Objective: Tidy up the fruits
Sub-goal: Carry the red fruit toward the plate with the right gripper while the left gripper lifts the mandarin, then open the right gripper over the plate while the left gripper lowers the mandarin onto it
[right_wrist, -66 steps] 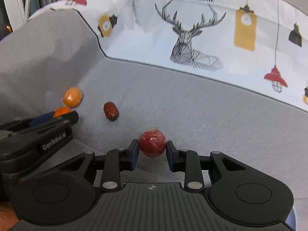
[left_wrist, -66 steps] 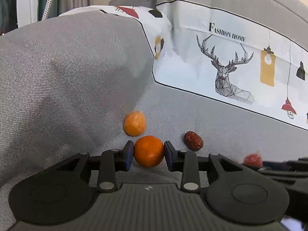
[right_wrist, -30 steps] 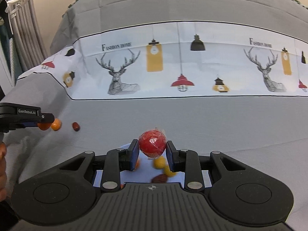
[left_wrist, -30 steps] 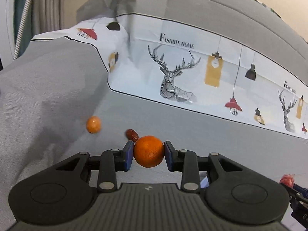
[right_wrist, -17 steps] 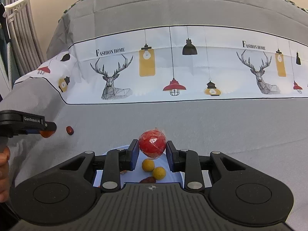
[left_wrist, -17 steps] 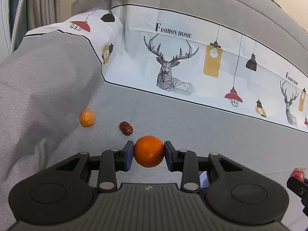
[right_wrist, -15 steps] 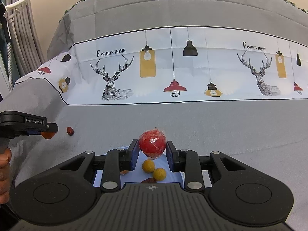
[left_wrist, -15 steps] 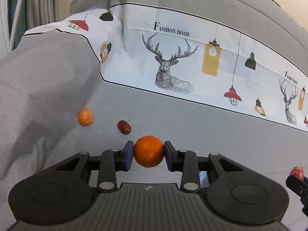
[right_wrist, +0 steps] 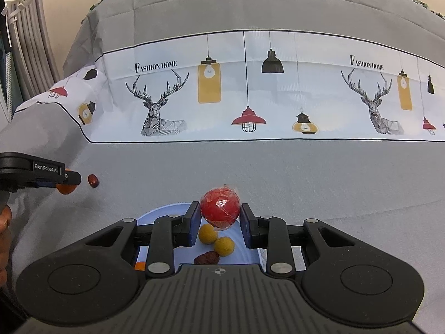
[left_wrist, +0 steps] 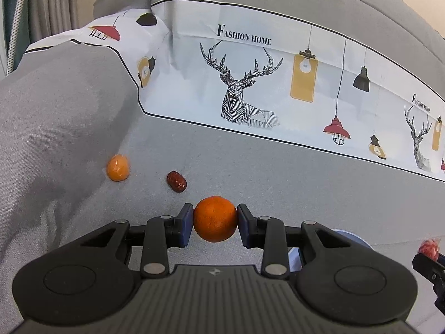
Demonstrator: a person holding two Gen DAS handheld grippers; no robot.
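The left gripper [left_wrist: 215, 219] is clamped on an orange tangerine [left_wrist: 215, 218], both pads pressed to its sides, the fruit clear of the grey cover [left_wrist: 278, 183] beneath. At about 10 o'clock from it a dark red date [left_wrist: 176, 181] lies on the cover, and further out at 10 o'clock a smaller orange fruit [left_wrist: 118, 167] rests near the fold of the cloth. The right gripper [right_wrist: 220, 217] grips a red wrapped fruit [right_wrist: 220, 208], held above a pale blue plate [right_wrist: 167, 211]. Below it, at 6 o'clock, two yellow fruits [right_wrist: 216, 240] sit touching on the plate, with a dark dried fruit [right_wrist: 207, 257] just beside them. At 12 o'clock in both views runs a white printed band [right_wrist: 250, 97] with deer and lamps. A hand [right_wrist: 5, 239] shows at 9 o'clock in the right view.
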